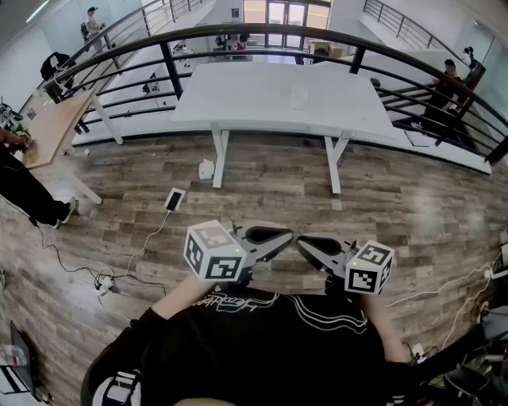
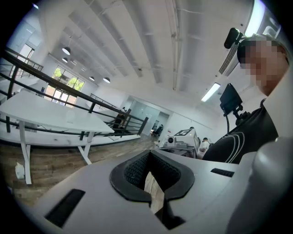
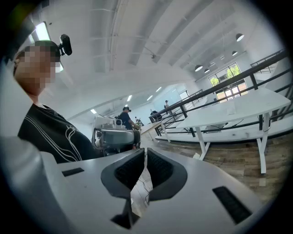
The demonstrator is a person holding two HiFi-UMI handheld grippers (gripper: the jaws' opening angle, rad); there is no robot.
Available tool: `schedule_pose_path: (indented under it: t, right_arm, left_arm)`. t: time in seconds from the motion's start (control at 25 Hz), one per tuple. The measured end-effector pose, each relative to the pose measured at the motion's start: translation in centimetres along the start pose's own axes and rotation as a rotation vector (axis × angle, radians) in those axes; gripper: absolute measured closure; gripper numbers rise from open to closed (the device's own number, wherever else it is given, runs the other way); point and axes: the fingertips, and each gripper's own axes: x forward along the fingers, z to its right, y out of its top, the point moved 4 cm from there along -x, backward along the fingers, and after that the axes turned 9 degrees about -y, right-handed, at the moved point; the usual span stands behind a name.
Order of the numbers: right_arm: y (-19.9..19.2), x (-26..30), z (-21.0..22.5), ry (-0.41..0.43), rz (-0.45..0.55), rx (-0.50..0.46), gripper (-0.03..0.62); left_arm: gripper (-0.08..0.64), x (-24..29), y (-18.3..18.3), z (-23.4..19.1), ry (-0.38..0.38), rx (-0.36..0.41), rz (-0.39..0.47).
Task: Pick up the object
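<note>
Close in front of the operator's torso: left claw and right claw, jaws closed, nothing btwn. Risk, I'd judge: reaching w/ jaws unopened would knock over the object, prob. the small, pale, translucent cup-like item, faint on the white worktop, well apart.

bright, even daylight from windows beyond the white table; strong fisheye bending at edges, dark corners.
</note>
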Motion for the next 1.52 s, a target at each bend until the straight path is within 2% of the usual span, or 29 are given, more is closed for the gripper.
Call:
schedule_pose_path:
  t: [0.48, 0.68, 0.88, 1.16, 1.52]
  right_arm:
    - [1.0, 2.8, -0.8, -0.030, 0.042, 0.012, 0.563]
    - [0.1, 3.7, -0.9, -0.037, 0.041, 0.043, 0.563]
    - [-0.5, 4.3, 0.9, -0.040, 0.042, 0.057, 0.563]
    - [2.0, 4.4, 7.9, 0.012, 0.110, 0.107, 0.563]
    - [8.6, 3.3, 22.7, 0.027, 0.093, 0.112, 0.563]
  left_arm:
    - [0.552, -3.5, 0.6, -1.5, -0.010, -0.004, 0.032]
    - [0.552, -4.6, -0.1, -2.8, -0.012, -0.033, 0.043]
    - [0.552, -3.9, -0.8, -4.8, -0.008, -0.071, 0.038]
    - [0.552, 0.4, 1.0, -9.8, 0.023, -0.083, 0.015]
    - [0.552, 10.1, 6.8, -20.3, 0.076, -0.143, 0.045]
